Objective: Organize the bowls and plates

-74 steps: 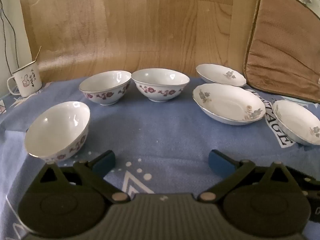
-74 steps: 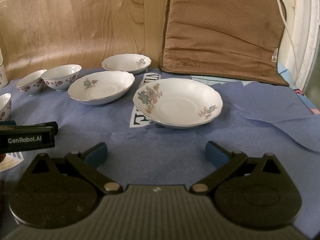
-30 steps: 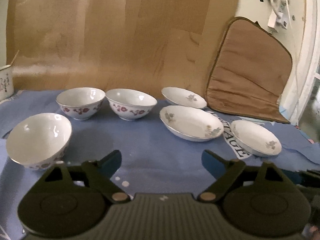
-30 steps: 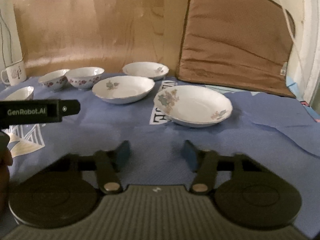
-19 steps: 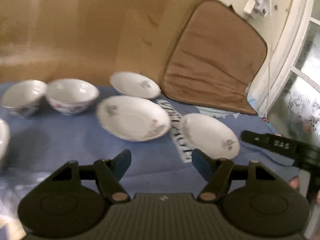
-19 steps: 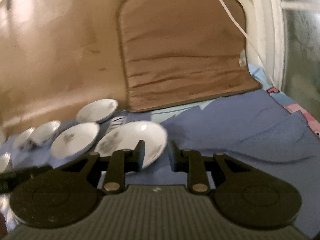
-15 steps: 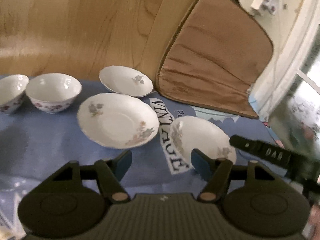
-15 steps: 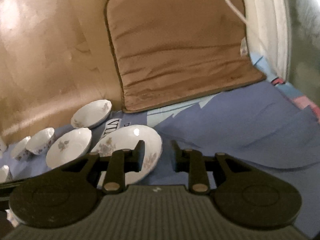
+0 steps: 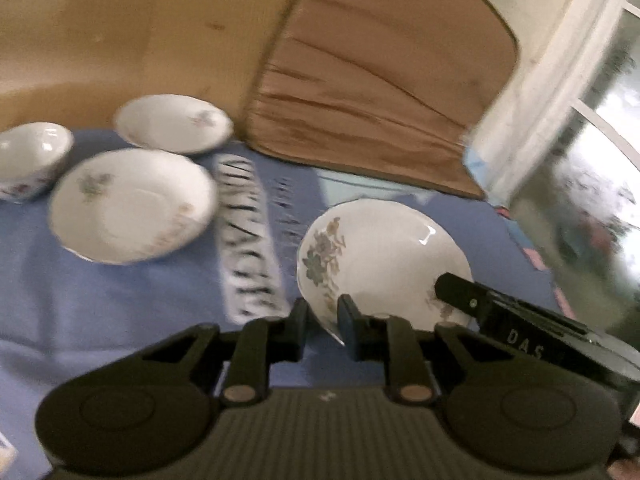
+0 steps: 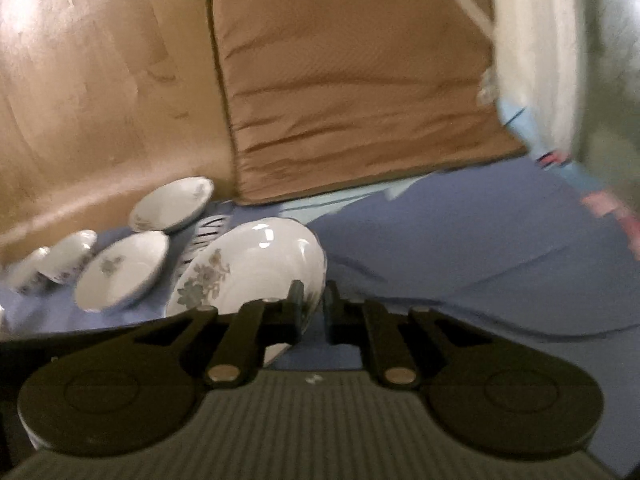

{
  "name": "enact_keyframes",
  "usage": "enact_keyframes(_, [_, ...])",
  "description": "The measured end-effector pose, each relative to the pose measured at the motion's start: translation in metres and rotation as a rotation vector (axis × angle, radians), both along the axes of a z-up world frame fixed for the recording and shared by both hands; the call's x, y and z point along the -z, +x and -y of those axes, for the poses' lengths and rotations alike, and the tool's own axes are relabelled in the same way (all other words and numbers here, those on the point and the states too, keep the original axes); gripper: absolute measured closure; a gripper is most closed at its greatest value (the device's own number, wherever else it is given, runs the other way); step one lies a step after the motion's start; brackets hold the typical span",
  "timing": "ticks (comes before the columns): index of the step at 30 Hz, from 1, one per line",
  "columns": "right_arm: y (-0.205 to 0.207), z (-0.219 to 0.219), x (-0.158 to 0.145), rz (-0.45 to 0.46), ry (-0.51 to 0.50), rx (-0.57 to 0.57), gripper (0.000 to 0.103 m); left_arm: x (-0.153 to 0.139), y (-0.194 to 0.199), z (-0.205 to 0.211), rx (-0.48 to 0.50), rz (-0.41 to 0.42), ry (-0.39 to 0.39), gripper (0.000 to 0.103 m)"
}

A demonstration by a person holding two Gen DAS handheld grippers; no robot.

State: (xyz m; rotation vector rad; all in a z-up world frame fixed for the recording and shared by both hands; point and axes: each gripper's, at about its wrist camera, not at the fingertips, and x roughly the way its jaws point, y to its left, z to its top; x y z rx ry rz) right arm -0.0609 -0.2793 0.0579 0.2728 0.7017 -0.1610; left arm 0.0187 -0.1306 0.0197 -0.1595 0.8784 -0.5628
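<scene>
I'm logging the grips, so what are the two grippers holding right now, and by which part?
Both hold the same flowered plate by its rim: the left gripper at its near-left edge, the right gripper at the opposite edge.

A lived-in home: flowered china plates and a bowl sit on a counter spread with a blue printed cloth, a brown cushion leaning on a wood-grain wall beside a window.
</scene>
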Motion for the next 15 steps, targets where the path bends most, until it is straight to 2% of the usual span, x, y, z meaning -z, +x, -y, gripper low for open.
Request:
enact_keyframes(11, [-0.074,0.067,-0.005,-0.001,-0.061,0.18,0.09,0.0,-0.052,0.091,0.191,0.02,0.039,0.084])
enact_keyframes(15, [-0.086,0.081,-0.001,-0.017,-0.051,0.215,0.089,-0.002,-0.071,0.109,0.221,0.082,0.093,0.081])
